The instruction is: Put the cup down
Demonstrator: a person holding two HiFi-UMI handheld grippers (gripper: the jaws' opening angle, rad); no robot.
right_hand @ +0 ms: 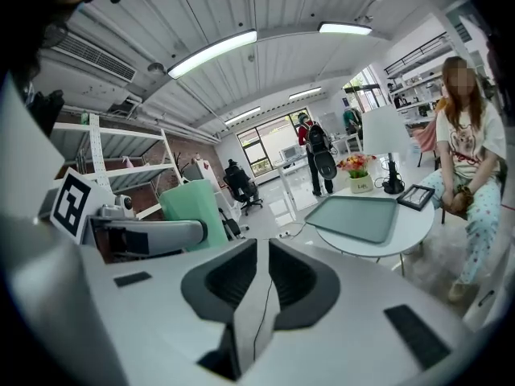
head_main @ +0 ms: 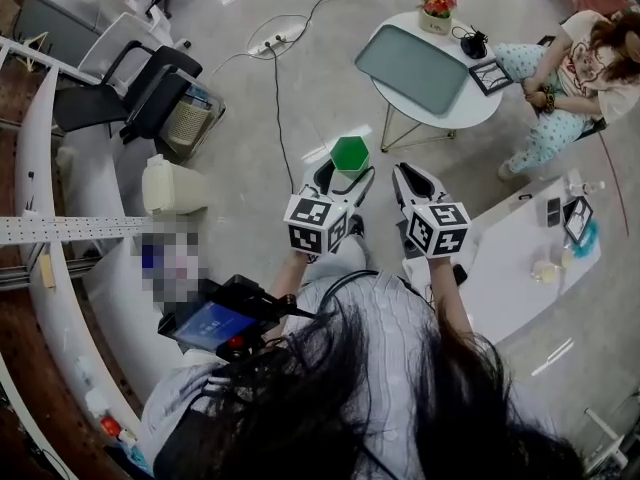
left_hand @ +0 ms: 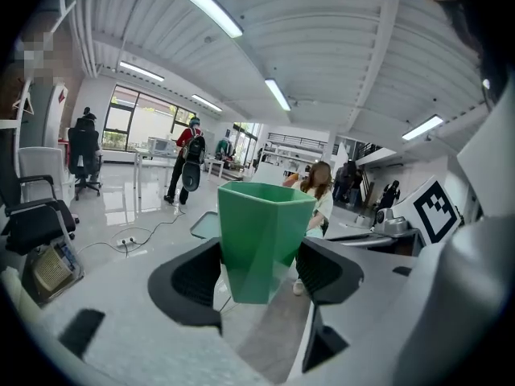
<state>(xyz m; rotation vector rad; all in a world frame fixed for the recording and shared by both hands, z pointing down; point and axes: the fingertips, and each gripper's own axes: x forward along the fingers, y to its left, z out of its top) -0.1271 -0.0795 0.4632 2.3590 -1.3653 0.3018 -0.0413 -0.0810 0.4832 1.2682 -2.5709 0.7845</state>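
While the left gripper clamps the green faceted cup upright in mid-air above the floor, apart from the round table, any slackening could drop it; the right gripper is closed, empty.

We counted two grippers: left gripper, right gripper. One green cup. One round table. One tray. One flower pot.

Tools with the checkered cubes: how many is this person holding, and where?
2. The left tool, at the head view's left, is shut on a green cup; the right tool, just beside it, is shut on nothing.
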